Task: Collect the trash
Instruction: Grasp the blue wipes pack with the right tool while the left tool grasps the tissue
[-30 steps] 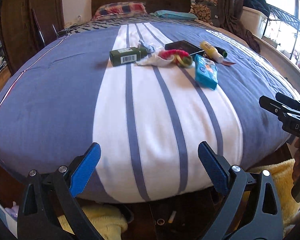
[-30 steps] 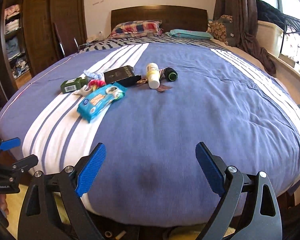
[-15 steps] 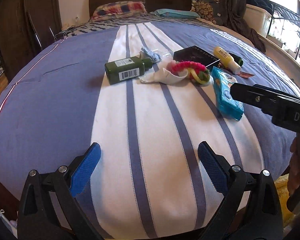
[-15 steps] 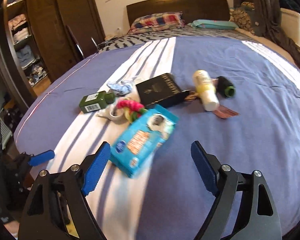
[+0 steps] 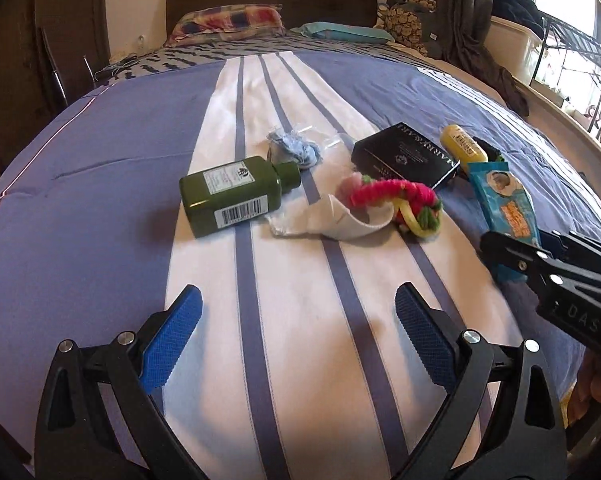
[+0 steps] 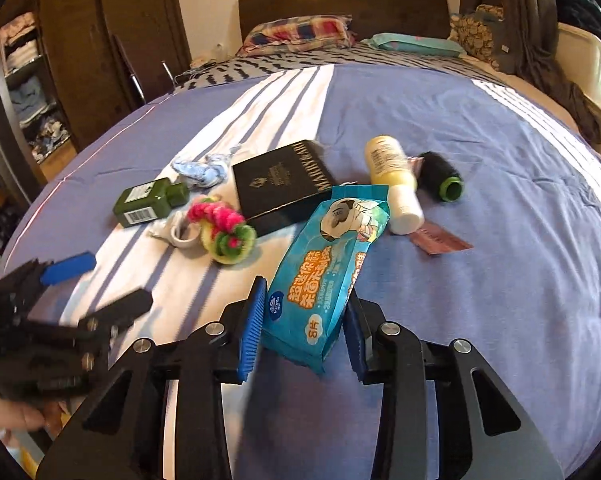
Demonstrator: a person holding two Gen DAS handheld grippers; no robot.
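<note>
The blue wipes packet (image 6: pixel 332 264) lies on the bed (image 6: pixel 500 208), its near end between the blue pads (image 6: pixel 254 322) of my right gripper (image 6: pixel 306 330), which is narrowed around it with a pad against each side. Its far end reaches up to the black box (image 6: pixel 282 184) and the yellow bottle (image 6: pixel 392 178), which lies on its side just right of the packet. From my left wrist view the same packet (image 5: pixel 504 208) runs lengthwise toward my right gripper (image 5: pixel 512 258), whose black frame covers its near end.

My left gripper (image 5: pixel 296 336) hangs wide above the white striped part of the bed (image 5: pixel 100 168), with nothing between its pads (image 5: pixel 170 338). It sits well short of the clutter.

Left of the packet lies a pink and yellow-green fuzzy ring (image 6: pixel 224 232), partly resting on a crumpled white piece (image 6: pixel 176 234). Beyond that is a green bottle (image 6: pixel 150 202) on its side, barcode facing up, and just behind its cap a small wad of pale blue cloth (image 6: pixel 202 170). To the right of the yellow bottle lies a black spool with a green rim (image 6: pixel 440 176), touching or nearly touching the bottle. A small brownish wrapper (image 6: pixel 440 240) lies flat beside the bottle's white cap.
</note>
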